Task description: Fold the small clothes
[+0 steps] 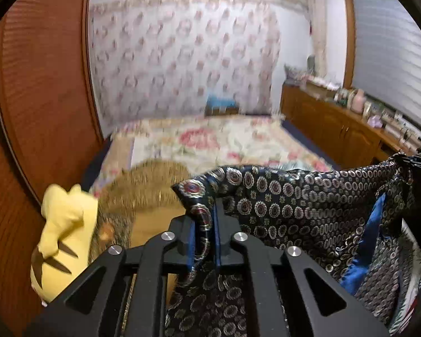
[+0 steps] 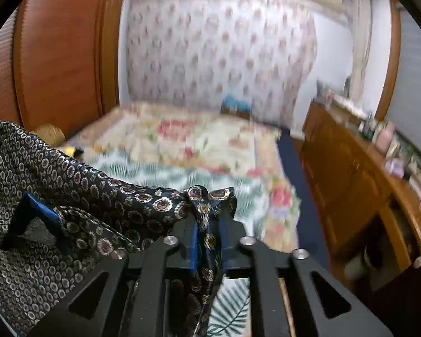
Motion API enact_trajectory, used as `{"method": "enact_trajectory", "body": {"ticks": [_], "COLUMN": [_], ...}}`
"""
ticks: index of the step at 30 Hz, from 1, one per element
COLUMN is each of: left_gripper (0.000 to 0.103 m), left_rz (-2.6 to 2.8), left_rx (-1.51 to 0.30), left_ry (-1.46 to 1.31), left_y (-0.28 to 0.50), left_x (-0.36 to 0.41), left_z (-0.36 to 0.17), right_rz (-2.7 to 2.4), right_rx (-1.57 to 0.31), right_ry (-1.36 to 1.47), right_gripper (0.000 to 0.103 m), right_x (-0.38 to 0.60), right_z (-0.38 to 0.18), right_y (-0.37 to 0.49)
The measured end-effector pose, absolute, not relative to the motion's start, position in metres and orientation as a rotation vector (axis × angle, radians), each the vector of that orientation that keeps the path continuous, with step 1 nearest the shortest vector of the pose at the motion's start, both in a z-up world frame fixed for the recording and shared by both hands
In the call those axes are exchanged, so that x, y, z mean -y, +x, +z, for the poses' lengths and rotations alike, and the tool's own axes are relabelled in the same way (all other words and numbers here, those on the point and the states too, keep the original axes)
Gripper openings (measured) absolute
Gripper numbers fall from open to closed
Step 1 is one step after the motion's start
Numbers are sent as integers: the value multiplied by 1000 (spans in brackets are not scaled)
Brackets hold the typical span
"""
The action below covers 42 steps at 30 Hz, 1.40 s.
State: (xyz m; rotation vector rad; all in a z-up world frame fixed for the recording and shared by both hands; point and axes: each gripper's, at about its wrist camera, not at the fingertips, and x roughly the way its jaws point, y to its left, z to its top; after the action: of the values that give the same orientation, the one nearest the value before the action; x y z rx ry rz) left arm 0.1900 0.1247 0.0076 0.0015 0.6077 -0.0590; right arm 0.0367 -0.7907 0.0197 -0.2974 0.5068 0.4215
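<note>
A dark navy garment [image 1: 294,202] printed with round medallions and lined in blue hangs stretched between my two grippers above the bed. My left gripper [image 1: 205,233] is shut on one bunched corner, the cloth pinched between its blue pads. At the far right edge of the left wrist view, the right gripper [image 1: 418,163] holds the other corner. In the right wrist view, the right gripper [image 2: 207,224] is shut on its gathered corner of the garment [image 2: 70,177]. The left gripper [image 2: 33,219] shows at the left, partly wrapped in the cloth.
Below lies a bed with a floral cover [image 1: 210,140] and a leaf-print sheet [image 2: 182,174]. A yellow plush toy [image 1: 61,230] and a straw-coloured woven item [image 1: 143,185] sit at the left by a wooden wardrobe [image 1: 42,84]. A cluttered wooden sideboard [image 1: 336,129] runs along the right.
</note>
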Motion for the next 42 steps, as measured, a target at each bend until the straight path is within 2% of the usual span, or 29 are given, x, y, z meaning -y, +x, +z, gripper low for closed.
{"method": "enact_trajectory", "body": {"ticks": [1,2,3,6,8,11,13,18,25,27,29,33,42], "left_gripper": [14,17,25,44,49,69,75,76,77,77,77,77,77], "left_rz": [-51,-47,-45,-56,-58,-83,-100,-120,-181,-171,-175,-190,-180], "left_rx": [-633,-642,-650,-662,-669,-678,-673,-664,-697,-720,-733,-745,-776], "left_ry": [4,4,-2,-16,-9,-19,-20,-21,-22,-4,-6,-4,-6], "left_y": [193,192,190,174,165,146,132,99,74,75,75,70,51], "left_x": [-127,-126,-127,-130,-129,-127,-122,-110,-87,-83,-81,-78,-78], "left_z": [-2,-6,-11,-24,-29,-35,-39,-51,-75,-83,-88,-92,-103], "right_rz": [423,427,422,441,441,450,469,526,576,573,577,590,549], "right_rx": [-540,-570,-588,-607,-611,-618,-624,-669,-783,-829,-862,-876,-909], "right_ry": [-293,-288,-294,-306,-308,-304,-293,-278,-301,-290,-260,-261,-257], "right_gripper": [21,27,35,45,49,49,49,49,49,39,37,22,21], "right_x": [788,786,783,780,781,785,795,814,826,834,842,860,905], "right_z": [10,1,-7,-20,-24,-28,-32,-36,-72,-80,-86,-84,-70], "right_y": [41,43,42,37,30,18,5,-22,-46,-48,-46,-62,-120]}}
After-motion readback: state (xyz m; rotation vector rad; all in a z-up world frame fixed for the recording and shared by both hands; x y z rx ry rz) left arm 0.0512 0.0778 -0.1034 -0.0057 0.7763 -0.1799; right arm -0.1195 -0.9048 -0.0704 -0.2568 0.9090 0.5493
